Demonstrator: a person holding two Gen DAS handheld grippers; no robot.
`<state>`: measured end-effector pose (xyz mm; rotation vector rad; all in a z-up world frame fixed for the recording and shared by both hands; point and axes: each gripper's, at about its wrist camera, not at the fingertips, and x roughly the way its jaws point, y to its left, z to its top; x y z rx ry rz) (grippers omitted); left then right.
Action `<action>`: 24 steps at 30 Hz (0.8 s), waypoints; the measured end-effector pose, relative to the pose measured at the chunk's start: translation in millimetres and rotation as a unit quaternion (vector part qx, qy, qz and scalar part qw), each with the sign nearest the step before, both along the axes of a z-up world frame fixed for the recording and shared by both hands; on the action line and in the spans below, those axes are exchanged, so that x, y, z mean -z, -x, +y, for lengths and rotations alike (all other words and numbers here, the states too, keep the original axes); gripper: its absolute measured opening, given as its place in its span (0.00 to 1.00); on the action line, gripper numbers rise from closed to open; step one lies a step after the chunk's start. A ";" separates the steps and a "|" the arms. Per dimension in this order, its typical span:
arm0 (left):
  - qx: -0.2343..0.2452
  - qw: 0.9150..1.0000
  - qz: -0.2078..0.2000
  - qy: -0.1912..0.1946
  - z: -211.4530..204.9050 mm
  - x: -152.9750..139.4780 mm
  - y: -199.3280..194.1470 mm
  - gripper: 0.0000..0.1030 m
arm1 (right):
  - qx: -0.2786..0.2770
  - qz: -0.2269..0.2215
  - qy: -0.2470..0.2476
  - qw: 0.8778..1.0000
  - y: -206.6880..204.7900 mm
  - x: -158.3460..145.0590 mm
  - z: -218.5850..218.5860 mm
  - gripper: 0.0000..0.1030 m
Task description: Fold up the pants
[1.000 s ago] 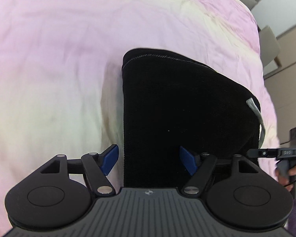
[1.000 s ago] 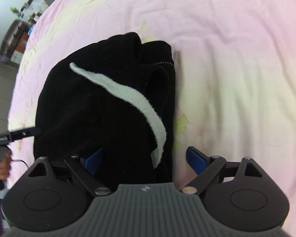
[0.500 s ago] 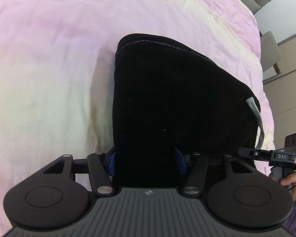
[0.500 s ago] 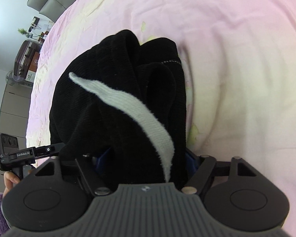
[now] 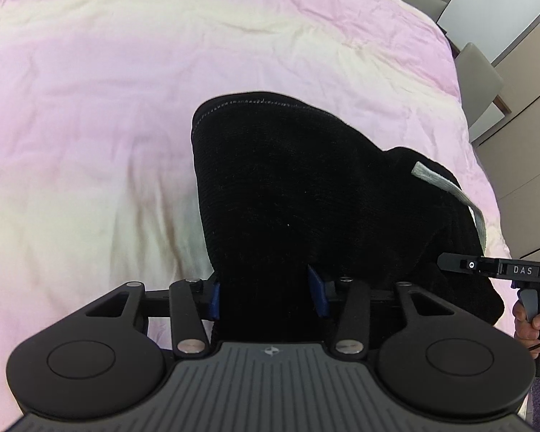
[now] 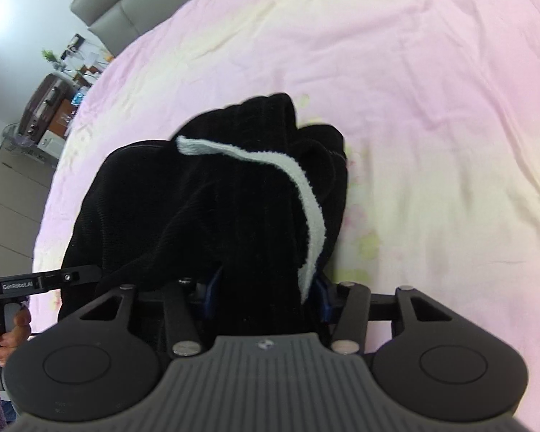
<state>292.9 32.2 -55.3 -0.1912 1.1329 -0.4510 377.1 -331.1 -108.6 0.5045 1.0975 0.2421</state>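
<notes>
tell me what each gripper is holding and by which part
Both hold the black pants. The left gripper is shut on their near edge; the right gripper is shut on the near edge by the white drawstring.

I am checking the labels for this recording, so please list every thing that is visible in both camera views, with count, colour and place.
pants: one, black, bunched on the bed, near edge clamped in both grippers
drawstring: one, white, lying across the pants
bedsheet: one, pink and pale yellow, under the pants
headboard: one, grey, at the far end of the bed
chair: one, grey, beside the bed
suitcase: one, dark brown, beyond the bed
left gripper: one, black with blue pads, shut on the pants
right gripper: one, black with blue pads, shut on the pants
</notes>
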 end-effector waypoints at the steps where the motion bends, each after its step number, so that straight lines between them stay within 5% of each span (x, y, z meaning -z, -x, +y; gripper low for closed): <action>1: 0.000 1.000 -0.003 0.001 3.7 -6.6 3.6 0.50 | -0.003 -0.003 0.002 1.000 2.7 -7.4 3.8 0.45; 14: 0.012 0.995 -0.072 -0.073 90.6 -108.7 43.7 0.50 | -0.039 -0.054 -0.048 0.997 28.0 -79.4 111.7 0.44; 24: -0.005 0.992 -0.051 -0.118 183.4 -80.4 32.4 0.50 | -0.071 -0.044 -0.073 0.994 8.9 -47.4 236.9 0.44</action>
